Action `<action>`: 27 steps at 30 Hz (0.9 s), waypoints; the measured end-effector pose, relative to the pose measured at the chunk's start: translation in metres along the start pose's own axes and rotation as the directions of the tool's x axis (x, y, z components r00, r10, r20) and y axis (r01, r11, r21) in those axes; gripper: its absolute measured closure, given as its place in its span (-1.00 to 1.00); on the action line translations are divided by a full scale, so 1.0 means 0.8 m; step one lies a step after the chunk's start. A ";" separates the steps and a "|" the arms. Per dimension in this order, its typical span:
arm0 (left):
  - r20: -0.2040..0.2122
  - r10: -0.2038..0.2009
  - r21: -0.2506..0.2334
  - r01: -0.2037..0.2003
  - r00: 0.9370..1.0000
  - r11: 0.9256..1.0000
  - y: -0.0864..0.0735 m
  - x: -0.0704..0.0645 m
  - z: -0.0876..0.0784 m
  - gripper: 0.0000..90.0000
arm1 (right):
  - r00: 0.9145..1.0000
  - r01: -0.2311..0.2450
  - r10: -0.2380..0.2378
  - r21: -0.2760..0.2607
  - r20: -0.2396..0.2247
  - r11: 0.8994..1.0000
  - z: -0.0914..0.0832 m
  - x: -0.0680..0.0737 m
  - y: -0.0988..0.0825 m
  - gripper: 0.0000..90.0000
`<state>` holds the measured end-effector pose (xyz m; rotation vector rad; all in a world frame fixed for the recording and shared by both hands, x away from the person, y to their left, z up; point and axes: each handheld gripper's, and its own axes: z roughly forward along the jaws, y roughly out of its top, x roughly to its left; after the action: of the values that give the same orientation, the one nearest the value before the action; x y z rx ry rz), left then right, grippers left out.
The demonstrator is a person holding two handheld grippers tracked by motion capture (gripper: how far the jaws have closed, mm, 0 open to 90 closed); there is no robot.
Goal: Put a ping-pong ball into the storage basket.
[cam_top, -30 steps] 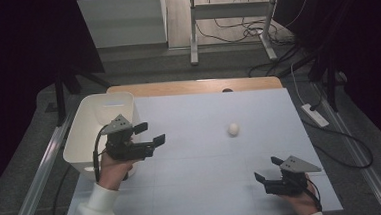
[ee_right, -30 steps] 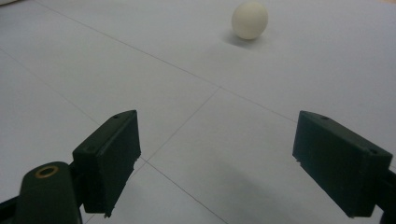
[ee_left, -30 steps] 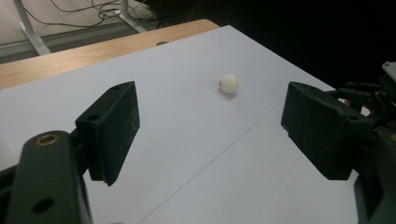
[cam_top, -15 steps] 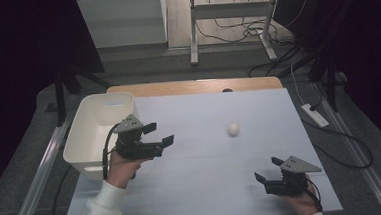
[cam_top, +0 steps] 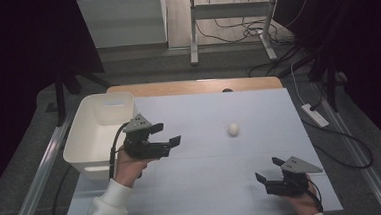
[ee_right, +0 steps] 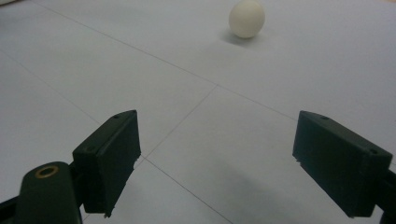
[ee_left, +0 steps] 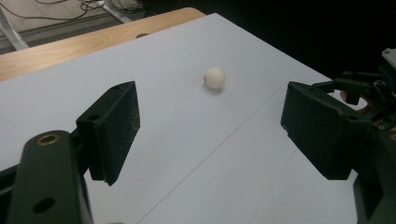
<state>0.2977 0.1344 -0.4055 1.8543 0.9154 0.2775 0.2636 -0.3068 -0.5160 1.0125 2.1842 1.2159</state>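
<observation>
White ball (cam_top: 233,129) sits alone on the pale table sheet (cam_top: 208,186), right of centre, touching nothing, well apart from the white bin (cam_top: 100,130) at the left edge. Left gripper (cam_top: 169,141) just beside the bin, pointed toward the ball, jaws wide apart and empty. Right gripper (cam_top: 261,179) low at the near right edge, jaws also spread with nothing between them.

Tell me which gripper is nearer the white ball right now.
Roughly even, the left slightly nearer. The left gripper is open beside the white bin, jaws facing the white ball. The right gripper is open at the table's near edge.
</observation>
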 end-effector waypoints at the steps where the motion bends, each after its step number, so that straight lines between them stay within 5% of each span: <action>1: 0.000 0.000 0.000 0.000 1.000 1.000 0.000 0.000 0.000 -0.54 | 1.000 0.000 0.000 0.000 0.000 1.000 0.000 0.000 0.000 -0.67; 27: -0.004 0.071 0.058 -0.071 0.997 0.996 -0.011 -0.020 0.033 -0.54 | 1.000 -0.003 0.003 0.004 0.005 1.000 -0.003 -0.001 -0.001 -0.67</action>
<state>0.2972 0.1071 -0.4217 1.9429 0.8712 0.3037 0.2623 -0.3089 -0.5159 1.0193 2.1832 1.2090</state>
